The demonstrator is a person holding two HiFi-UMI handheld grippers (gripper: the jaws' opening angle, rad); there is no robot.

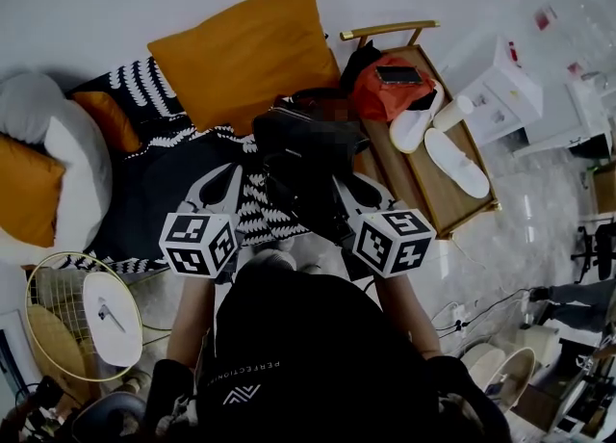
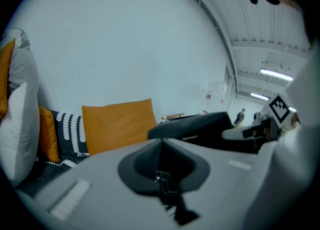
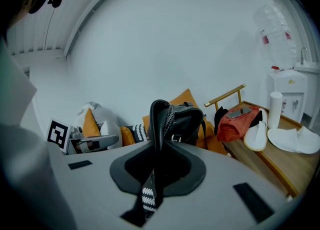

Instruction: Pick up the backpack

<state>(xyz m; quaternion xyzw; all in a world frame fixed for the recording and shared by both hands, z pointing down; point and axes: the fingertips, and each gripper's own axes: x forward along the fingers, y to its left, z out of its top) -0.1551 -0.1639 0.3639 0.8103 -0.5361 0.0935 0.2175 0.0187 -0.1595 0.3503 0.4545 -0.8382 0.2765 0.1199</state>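
Over the sofa point(image 1: 144, 210), between the person's two grippers, the black backpack point(image 1: 306, 167) is hanging in front of an orange cushion point(image 1: 245, 51). The right gripper point(image 3: 158, 154) is clenching one of its black straps point(image 3: 159, 119), with the pack's body just past the jaws. The left gripper point(image 2: 161, 161) is also holding its jaws together, and a dark piece with a small metal fitting is pinched in them, which looks like another part of the backpack. The grasp therefore seems done and the lift under way. Whether the bottom is already clear of the black-and-white throw point(image 1: 144, 90) I cannot tell.

Nothing is blocking the way up. To the right, a low wooden desk point(image 1: 452, 195) is carrying a red bag point(image 1: 390, 94), a phone point(image 1: 398, 74) and white slippers point(image 1: 460, 164). A gold wire basket point(image 1: 53, 311) is standing at the lower left. Both are well apart from the pack.
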